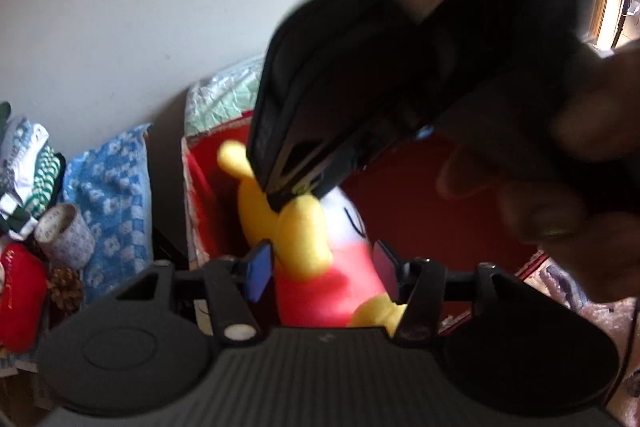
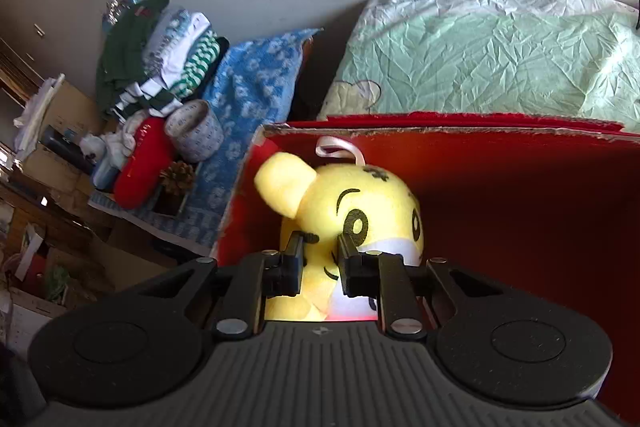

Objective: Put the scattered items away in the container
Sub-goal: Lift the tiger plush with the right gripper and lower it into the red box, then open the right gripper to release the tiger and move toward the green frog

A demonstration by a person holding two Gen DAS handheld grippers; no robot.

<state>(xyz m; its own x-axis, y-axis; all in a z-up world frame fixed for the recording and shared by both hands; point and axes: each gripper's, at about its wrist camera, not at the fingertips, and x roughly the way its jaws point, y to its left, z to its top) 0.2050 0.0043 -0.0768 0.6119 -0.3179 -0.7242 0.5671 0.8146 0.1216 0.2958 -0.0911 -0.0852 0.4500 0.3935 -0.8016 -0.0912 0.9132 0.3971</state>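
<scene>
A yellow plush toy (image 2: 360,211) with a white muzzle and a red shirt (image 1: 316,267) lies inside the red cardboard box (image 2: 520,195). My right gripper (image 2: 320,247) is shut on the plush just below its head, with both fingers pressing into the fabric. It also shows in the left wrist view (image 1: 288,195) as a large dark shape whose tip touches the plush. My left gripper (image 1: 324,267) is open, with one finger on each side of the plush's red body.
A mint green crinkled cushion (image 2: 480,59) lies behind the box. A blue floral towel (image 2: 248,91), folded clothes (image 2: 160,59), a patterned mug (image 2: 196,131), a red pouch (image 2: 144,163) and a pine cone (image 2: 178,177) sit to the left. Cardboard boxes (image 2: 60,131) stand far left.
</scene>
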